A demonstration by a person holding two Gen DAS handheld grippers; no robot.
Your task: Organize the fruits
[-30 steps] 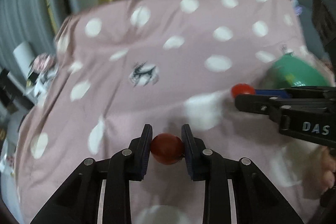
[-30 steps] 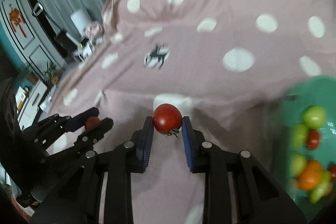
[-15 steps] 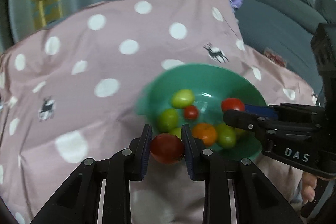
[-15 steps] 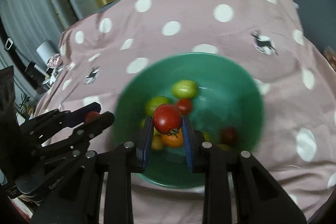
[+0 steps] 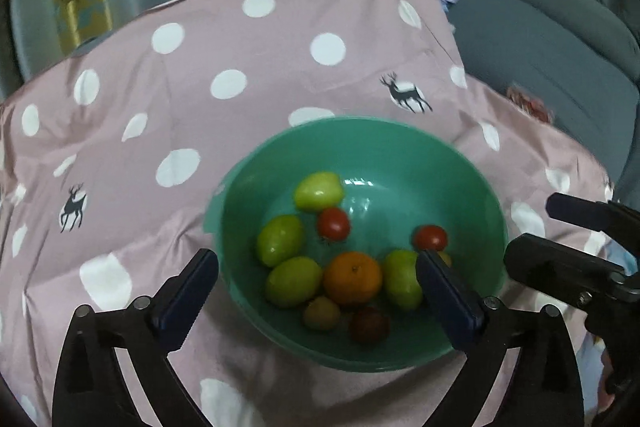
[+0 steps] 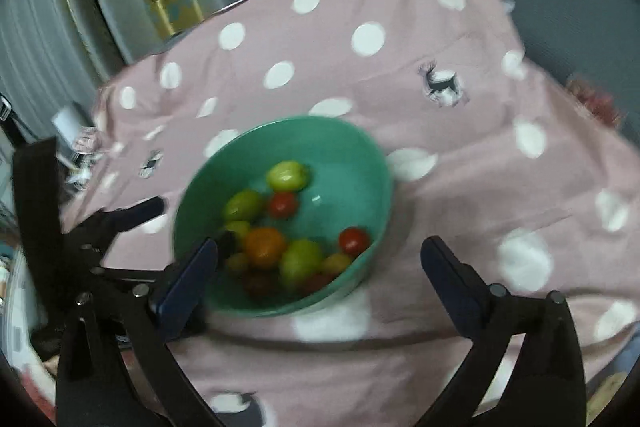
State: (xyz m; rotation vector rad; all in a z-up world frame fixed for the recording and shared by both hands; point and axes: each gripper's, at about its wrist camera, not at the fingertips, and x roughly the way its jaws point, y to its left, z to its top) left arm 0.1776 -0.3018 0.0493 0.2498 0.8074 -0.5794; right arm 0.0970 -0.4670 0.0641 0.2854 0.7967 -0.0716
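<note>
- Left tongs [image 5: 316, 277]: spread wide, having just been opening. Nothing is pinched between the pads; the near side of the bowl shows in the gap. The tongs point steeply down over the bowl.
- Right tongs [image 6: 318, 265]: spread wide, likewise just opened, with nothing pinched. The left pad overlaps the bowl rim at about 8 o'clock; the right pad stands over bare cloth.
- Green bowl [image 5: 472, 187]: rests on the surface, which is covered by a pink cloth [image 5: 240, 39] with white dots and deer prints.
- Fruit: all visible fruit lies inside the bowl. An orange [image 5: 352, 277] sits near the centre of the pile. Green fruits [image 5: 280, 239] lie at 9, 12, 7 and 4 o'clock of the orange. One red tomato [image 5: 334, 223] lies at 12 o'clock and a second [image 5: 430, 237] at 2 o'clock. A darker red tomato [image 5: 368, 325] lies at 6 o'clock, near the bowl's front wall, beside a small yellowish fruit.
- Relative position: in the left wrist view the right tongs appear at the 3 o'clock edge, just beside the bowl.
- Background: a grey sofa [image 5: 552, 27] stands at 2 o'clock; curtains hang at 12 o'clock.
</note>
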